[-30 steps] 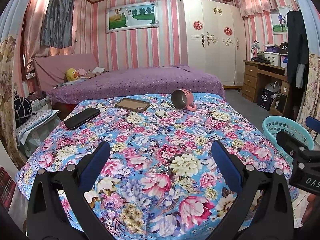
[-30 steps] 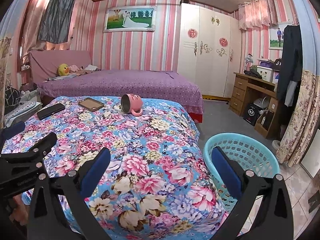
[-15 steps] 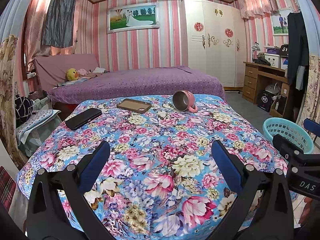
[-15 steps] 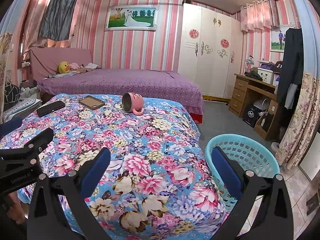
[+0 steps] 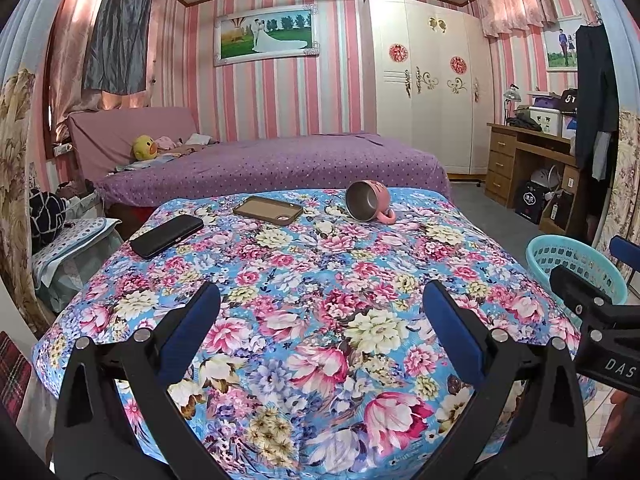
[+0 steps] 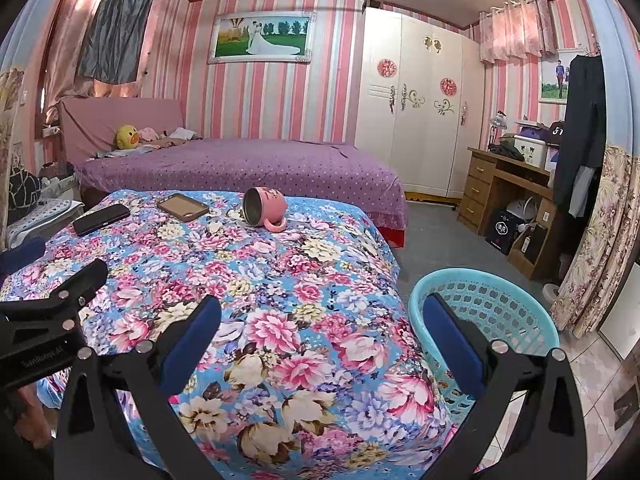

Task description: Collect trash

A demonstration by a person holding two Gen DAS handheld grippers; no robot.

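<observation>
A pink mug lies on its side at the far end of the floral-covered table; it also shows in the right wrist view. A teal plastic basket stands on the floor right of the table, also in the left wrist view. My left gripper is open and empty above the table's near part. My right gripper is open and empty over the table's near right edge, beside the basket. No loose trash shows on the cloth.
A black phone and a brown-cased phone lie at the table's far left. A purple bed stands behind. A wooden desk and a white wardrobe are at the right.
Both grippers have drawn back and risen slightly, so the table and basket sit a little lower and farther in view. Both stay open and nothing on the table has moved.
</observation>
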